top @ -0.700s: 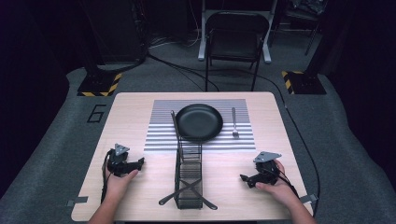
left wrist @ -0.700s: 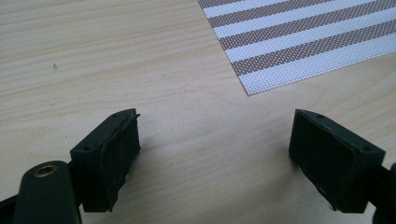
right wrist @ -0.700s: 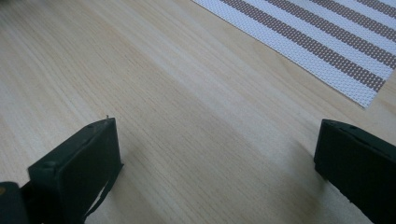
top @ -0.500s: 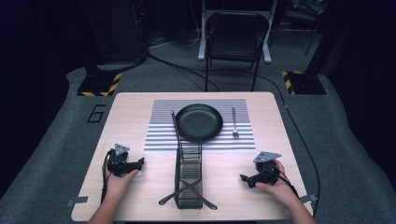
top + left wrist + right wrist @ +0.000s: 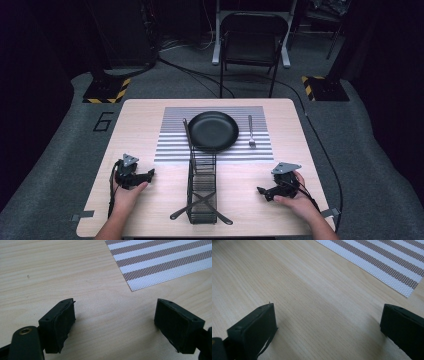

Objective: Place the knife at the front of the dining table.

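My left gripper (image 5: 149,174) rests on the wooden table (image 5: 140,115) at the near left, held by a hand, pointing right. Its jaws stand wide apart over bare wood (image 5: 115,315), nothing between them. My right gripper (image 5: 261,190) rests at the near right in the other hand, pointing left. It is open too (image 5: 328,325), with only tabletop between the jaws. A black plate (image 5: 213,131) lies on a striped placemat (image 5: 172,140) at the table's middle. A fork (image 5: 251,131) lies on the mat to the plate's right.
A tall black wire basket (image 5: 202,187) stands between the two grippers, with two utensils crossed at its near end. A corner of the placemat (image 5: 160,262) lies ahead of the left gripper, another corner (image 5: 387,262) ahead of the right. A black chair (image 5: 252,40) stands beyond the table.
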